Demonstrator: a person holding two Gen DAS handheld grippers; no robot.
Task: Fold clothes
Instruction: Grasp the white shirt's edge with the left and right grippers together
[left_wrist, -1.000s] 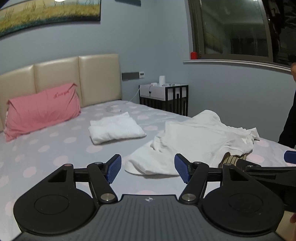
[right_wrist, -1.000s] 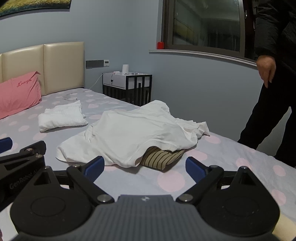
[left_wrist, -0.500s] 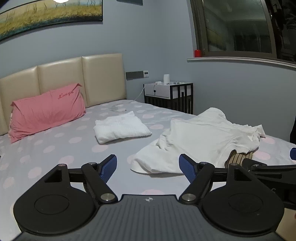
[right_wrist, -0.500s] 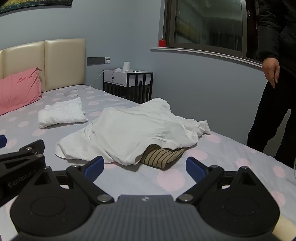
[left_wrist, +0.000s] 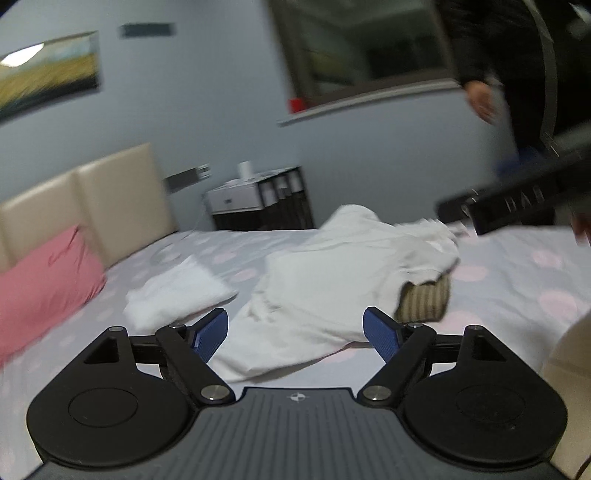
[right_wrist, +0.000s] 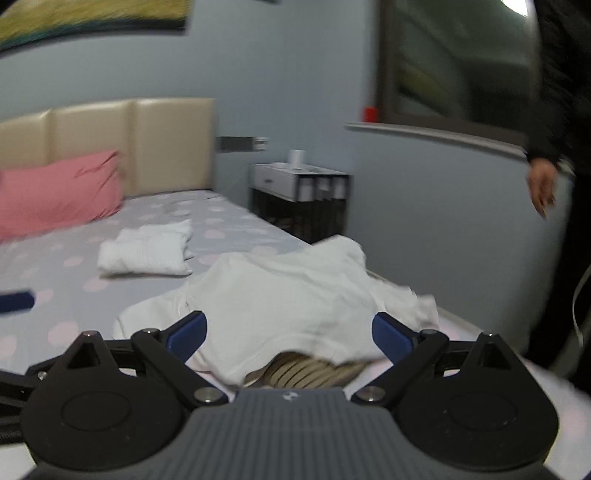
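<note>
A crumpled white shirt (left_wrist: 332, 280) (right_wrist: 280, 299) lies spread on the dotted bedsheet (left_wrist: 517, 273), half covering a striped beige garment (left_wrist: 424, 299) (right_wrist: 306, 369). A folded white garment (left_wrist: 177, 291) (right_wrist: 144, 251) rests farther up the bed. My left gripper (left_wrist: 295, 332) hovers just in front of the shirt's near edge; its jaws are opening and hold nothing. My right gripper (right_wrist: 288, 332) stands open over the shirt and the striped garment, with no cloth pinched. The right gripper's body (left_wrist: 517, 199) shows blurred at the upper right of the left wrist view.
A pink pillow (left_wrist: 44, 280) (right_wrist: 59, 199) leans on the beige headboard (right_wrist: 129, 144). A nightstand (left_wrist: 258, 199) (right_wrist: 303, 192) stands beside the bed under a window sill. A person in dark clothes (right_wrist: 561, 147) stands at the bed's right side, one hand (left_wrist: 480, 99) hanging down.
Both views have swung and blurred. The left gripper's jaws have spread wider and it has rolled. The right gripper has risen and moved closer over the white shirt.
</note>
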